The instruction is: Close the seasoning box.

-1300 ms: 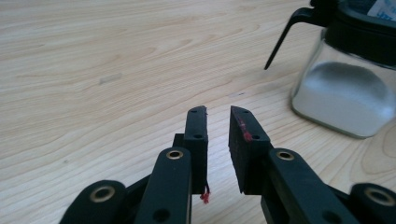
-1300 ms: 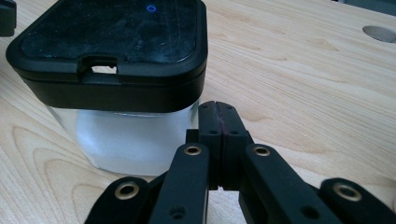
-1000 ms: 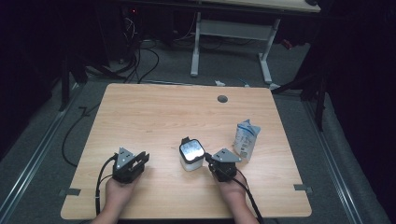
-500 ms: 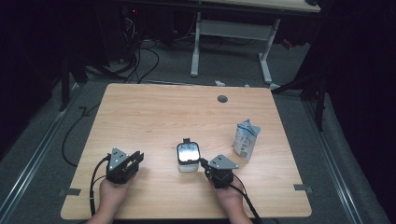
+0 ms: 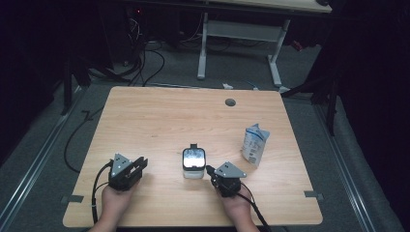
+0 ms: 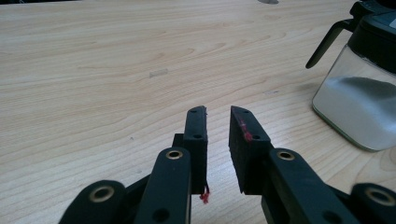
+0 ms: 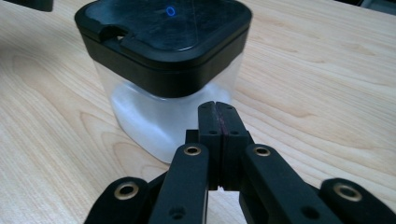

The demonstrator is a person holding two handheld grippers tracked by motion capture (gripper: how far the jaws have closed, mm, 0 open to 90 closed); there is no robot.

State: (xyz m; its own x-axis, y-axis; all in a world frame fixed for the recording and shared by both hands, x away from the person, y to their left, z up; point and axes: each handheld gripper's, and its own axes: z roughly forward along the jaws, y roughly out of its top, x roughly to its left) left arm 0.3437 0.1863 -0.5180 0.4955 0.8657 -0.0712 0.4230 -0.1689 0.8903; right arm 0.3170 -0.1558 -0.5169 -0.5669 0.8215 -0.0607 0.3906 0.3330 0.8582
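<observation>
A square clear-glass jar with a black lid and a black side handle (image 5: 194, 163) stands upright near the front middle of the light wooden surface (image 5: 159, 116), between the two hands. The right gripper (image 5: 212, 171) lies low just beside the jar's right front corner; in the right gripper view its black fingers (image 7: 208, 122) are pressed together with nothing between them, their tips close to the jar's (image 7: 163, 70) frosted glass wall, though contact cannot be told. The left gripper (image 5: 141, 164) rests well to the left of the jar, its fingers (image 6: 196, 128) a little spread and empty, pointing across bare wood with the jar (image 6: 359, 93) off to their right. A white and blue paper pouch (image 5: 255, 144) stands farther right, apart from the jar
</observation>
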